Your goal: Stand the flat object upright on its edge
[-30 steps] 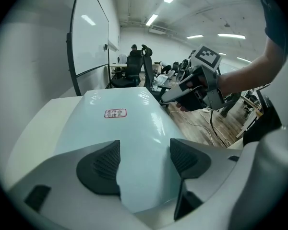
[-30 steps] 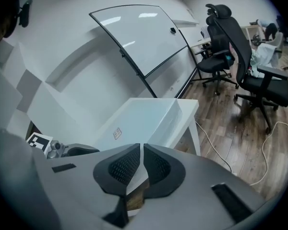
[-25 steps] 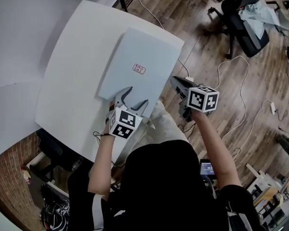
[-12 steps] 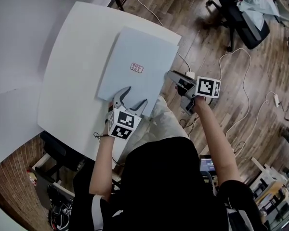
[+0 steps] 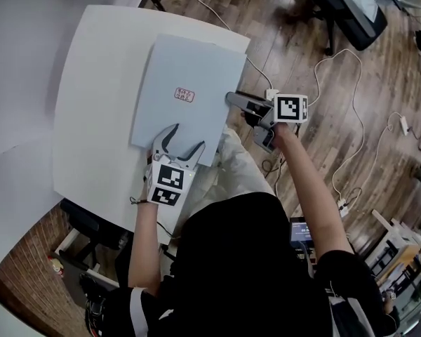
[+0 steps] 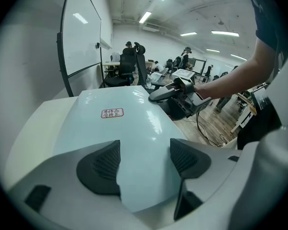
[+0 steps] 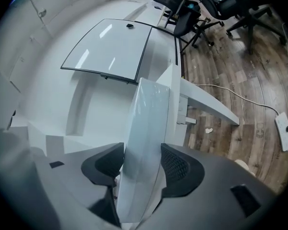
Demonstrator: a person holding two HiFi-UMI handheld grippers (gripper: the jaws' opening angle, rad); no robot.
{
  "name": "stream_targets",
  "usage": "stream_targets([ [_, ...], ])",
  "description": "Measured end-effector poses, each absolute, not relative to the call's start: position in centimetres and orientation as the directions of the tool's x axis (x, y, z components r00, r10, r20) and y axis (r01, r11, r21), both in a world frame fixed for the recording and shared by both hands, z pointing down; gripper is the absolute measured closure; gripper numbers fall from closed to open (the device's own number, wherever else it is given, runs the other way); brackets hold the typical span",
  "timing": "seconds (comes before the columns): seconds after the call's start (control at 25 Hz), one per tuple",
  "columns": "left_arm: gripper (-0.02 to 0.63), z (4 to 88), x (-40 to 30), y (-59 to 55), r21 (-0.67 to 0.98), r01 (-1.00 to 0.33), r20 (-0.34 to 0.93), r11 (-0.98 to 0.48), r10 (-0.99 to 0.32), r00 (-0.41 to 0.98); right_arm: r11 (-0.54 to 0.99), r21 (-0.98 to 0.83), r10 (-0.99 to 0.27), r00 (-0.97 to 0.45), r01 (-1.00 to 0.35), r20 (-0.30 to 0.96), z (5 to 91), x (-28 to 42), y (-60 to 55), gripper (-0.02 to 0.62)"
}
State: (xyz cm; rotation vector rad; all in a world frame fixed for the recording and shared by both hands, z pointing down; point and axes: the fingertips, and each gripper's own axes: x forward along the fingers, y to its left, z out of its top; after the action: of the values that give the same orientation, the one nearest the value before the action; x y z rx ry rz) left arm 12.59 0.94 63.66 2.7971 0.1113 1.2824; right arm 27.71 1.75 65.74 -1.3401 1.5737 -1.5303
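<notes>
Right gripper (image 5: pixel 233 100) rolled onto blue board (image 5: pixel 189 72) edge, jaws just opening, edge loose between; left gripper (image 5: pixel 180 136) spread over board corner.

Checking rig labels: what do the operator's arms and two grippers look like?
The left gripper and right gripper are grey, with dark ribbed pads on the fingers and a cube of black-and-white square markers each. Black short-sleeved top, white stripes on the sleeves. The right one's fingers have just been opening, with the edge of the pale flat object between them.
</notes>
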Motion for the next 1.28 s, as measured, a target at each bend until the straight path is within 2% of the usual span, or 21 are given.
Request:
stream_targets([
  [0.16,0.284,63.5,12.5,1.0,0.087,0.043,0.750,-0.995,0.094,0.655,-0.160,-0.955,-0.907,-0.344,-0.251,0.242,66.1,27.9,2.0,0.357],
  [0.68,0.284,63.5,12.3,1.1,0.093,0.060,0.751,-0.994,0.110,0.651,-0.072,-0.982,-0.922,-0.365,-0.174,0.132,66.4,28.2,0.5,0.318],
  [1.16,0.284,63.8,12.3,1.3,0.085,0.072,0.755,-0.994,0.112,0.646,-0.102,-0.981,-0.921,-0.358,-0.162,0.155,66.3,28.0,0.8,0.319],
  [1.28,0.284,63.6,12.3,1.3,0.083,0.072,0.761,-0.994,0.110,0.639,-0.100,-0.975,-0.914,-0.370,-0.197,0.168,66.0,28.1,1.1,0.321],
])
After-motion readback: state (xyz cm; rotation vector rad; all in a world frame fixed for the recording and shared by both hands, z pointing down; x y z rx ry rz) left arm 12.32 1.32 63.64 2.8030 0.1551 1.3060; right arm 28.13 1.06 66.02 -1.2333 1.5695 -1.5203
